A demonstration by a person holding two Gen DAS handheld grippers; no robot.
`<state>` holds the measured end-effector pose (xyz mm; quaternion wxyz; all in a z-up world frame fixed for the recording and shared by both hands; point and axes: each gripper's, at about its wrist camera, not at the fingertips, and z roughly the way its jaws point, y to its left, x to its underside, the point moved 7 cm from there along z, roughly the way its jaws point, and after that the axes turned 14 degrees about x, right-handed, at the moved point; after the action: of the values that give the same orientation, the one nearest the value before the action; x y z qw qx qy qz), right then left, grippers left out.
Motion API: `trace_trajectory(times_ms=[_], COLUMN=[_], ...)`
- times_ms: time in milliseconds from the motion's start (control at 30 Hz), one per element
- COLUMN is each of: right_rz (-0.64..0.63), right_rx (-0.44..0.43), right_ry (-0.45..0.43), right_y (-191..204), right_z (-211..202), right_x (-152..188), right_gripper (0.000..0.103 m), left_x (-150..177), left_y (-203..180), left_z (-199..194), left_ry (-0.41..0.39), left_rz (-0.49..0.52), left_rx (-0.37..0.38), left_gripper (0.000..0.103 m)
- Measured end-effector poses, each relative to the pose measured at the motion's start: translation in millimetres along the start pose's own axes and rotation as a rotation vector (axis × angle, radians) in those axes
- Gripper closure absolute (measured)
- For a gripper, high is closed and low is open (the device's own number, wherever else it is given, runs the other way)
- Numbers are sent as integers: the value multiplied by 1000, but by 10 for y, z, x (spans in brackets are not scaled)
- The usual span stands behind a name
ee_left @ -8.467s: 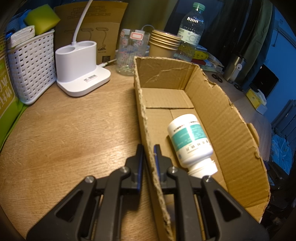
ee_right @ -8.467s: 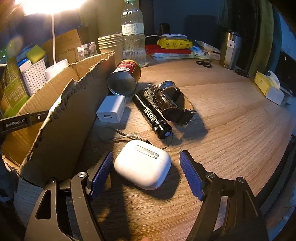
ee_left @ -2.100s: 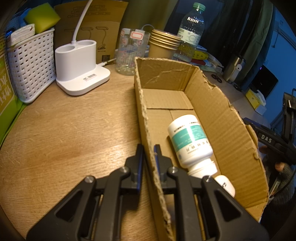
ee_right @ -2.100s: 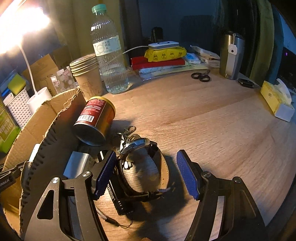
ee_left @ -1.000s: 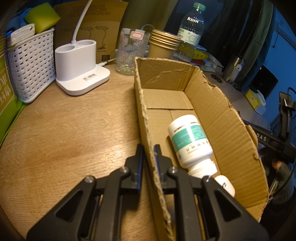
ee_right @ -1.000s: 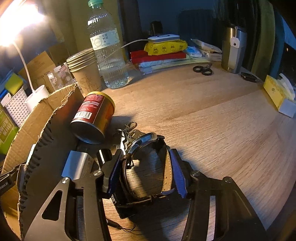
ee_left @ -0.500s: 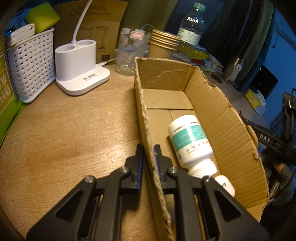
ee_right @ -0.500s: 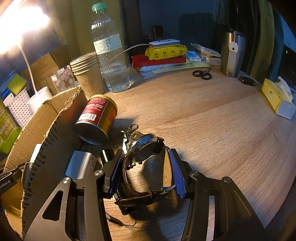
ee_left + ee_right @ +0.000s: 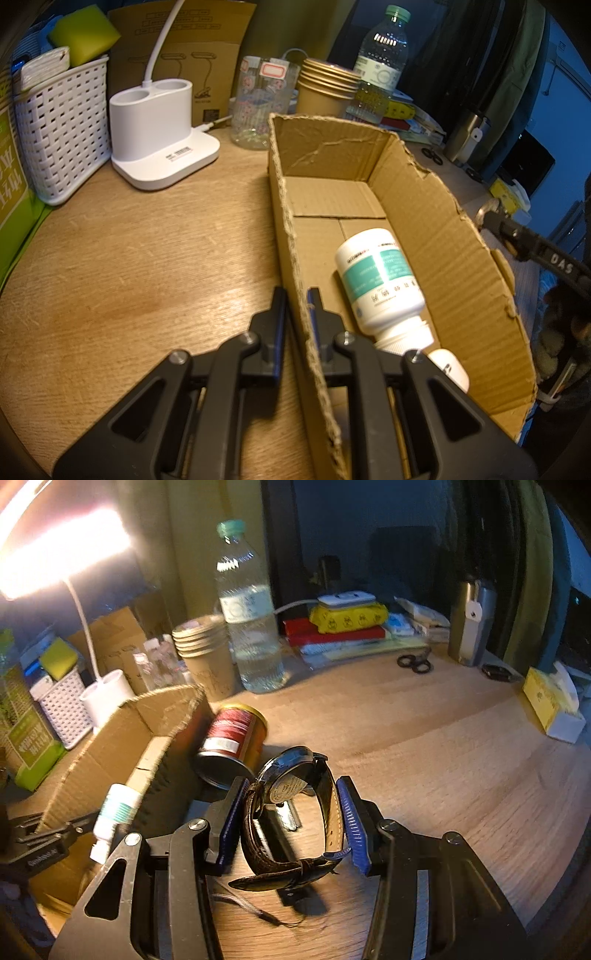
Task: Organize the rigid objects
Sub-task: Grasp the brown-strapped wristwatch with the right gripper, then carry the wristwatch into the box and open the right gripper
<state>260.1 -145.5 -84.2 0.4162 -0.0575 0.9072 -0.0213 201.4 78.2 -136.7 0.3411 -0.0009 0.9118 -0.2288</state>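
Observation:
My left gripper (image 9: 295, 299) is shut on the near left wall of the open cardboard box (image 9: 439, 236). A white medicine bottle with a teal label (image 9: 380, 277) lies in the box, and a white earbuds case (image 9: 448, 367) lies at its near end. My right gripper (image 9: 291, 812) is shut on a brown leather wristwatch (image 9: 291, 779) and holds it above the table, right of the box (image 9: 110, 738). A red can (image 9: 232, 738) lies on its side beside the box. A black flashlight (image 9: 284, 816) lies under the watch, mostly hidden.
A white lamp base (image 9: 159, 136), a white basket (image 9: 59, 125), a glass jar (image 9: 258, 103), stacked paper cups (image 9: 325, 88) and a water bottle (image 9: 380, 62) stand behind the box. Scissors (image 9: 413, 662), a steel tumbler (image 9: 471, 622) and a tissue box (image 9: 554, 701) are at the far right.
My right gripper closed on the wristwatch and lifted it off the table toward the box. The left gripper has stayed clamped on the box wall.

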Motion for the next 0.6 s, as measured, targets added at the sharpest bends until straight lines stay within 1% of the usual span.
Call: trace_trajectory(times_ms=[333,600], right_rz=[-35,-74], right_rx=[-67,-144], right_ry=[-70,-99], right_y=[310,674], right_z=[-333,-522], right_x=[-220,-251], right_gripper=[52,52], left_x=[1,2], left_y=[2,3], left_z=[0,0], left_ry=[0,0], left_rz=[0,0], left_rx=[0,0], left_gripper=[91,91])
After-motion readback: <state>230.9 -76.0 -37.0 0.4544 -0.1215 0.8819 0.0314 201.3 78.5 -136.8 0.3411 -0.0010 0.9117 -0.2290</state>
